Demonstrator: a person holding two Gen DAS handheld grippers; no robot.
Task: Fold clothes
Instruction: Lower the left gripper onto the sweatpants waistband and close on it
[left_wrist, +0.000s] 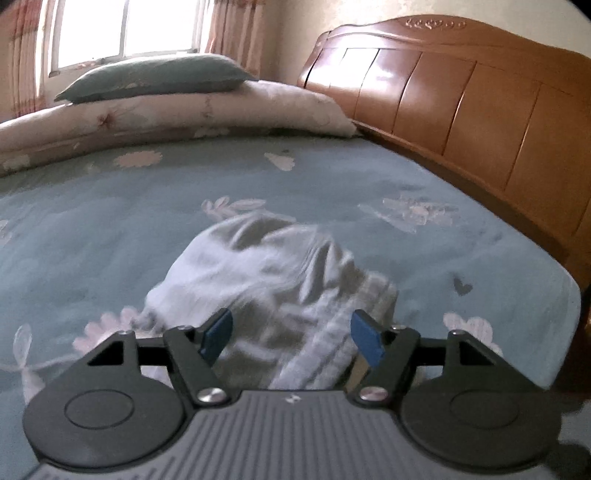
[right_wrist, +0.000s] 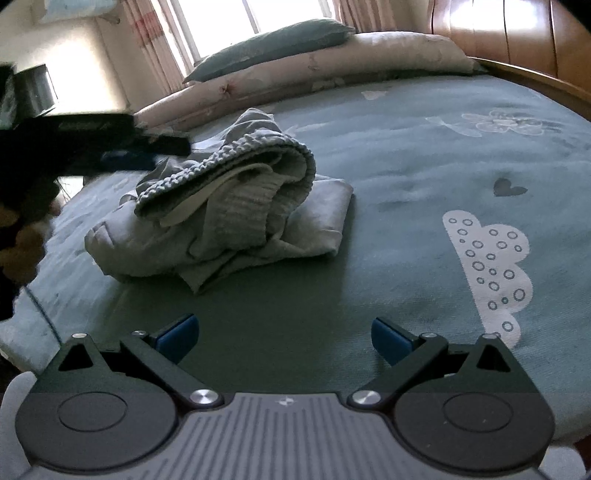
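Blue pads (left_wrist: 218, 334) of my left gripper (left_wrist: 291, 334) sit nearest in the left wrist view, spread apart with the pale grey garment (left_wrist: 273, 280) bunched between and ahead of them; blur there, so I cannot tell if either pad touches cloth. Nothing is clamped. My right gripper (right_wrist: 286, 338) is wide open too, over bare bedspread (right_wrist: 424, 155), well short of the garment (right_wrist: 225, 206).

In the right wrist view the garment is a crumpled heap, ribbed knit band rolled on top, a flatter folded part sticking out toward the headboard side. It lies toward the near-left part of the bed, closer to the left edge than to the headboard (left_wrist: 461, 92). My left gripper (right_wrist: 125, 155) shows there as a dark blurred shape just beside the heap's left side, raised above the bed surface.

Room: bedspread is open from the heap toward the headboard edge, with only printed flowers, a heart and a cloud pattern (right_wrist: 487, 266). Far edge is taken by a rolled floral quilt (left_wrist: 177, 118) with a green pillow (left_wrist: 159, 77) on top, under the window (left_wrist: 125, 29). Near right corner of the bed (left_wrist: 561, 295) rounds off just beside the headboard.
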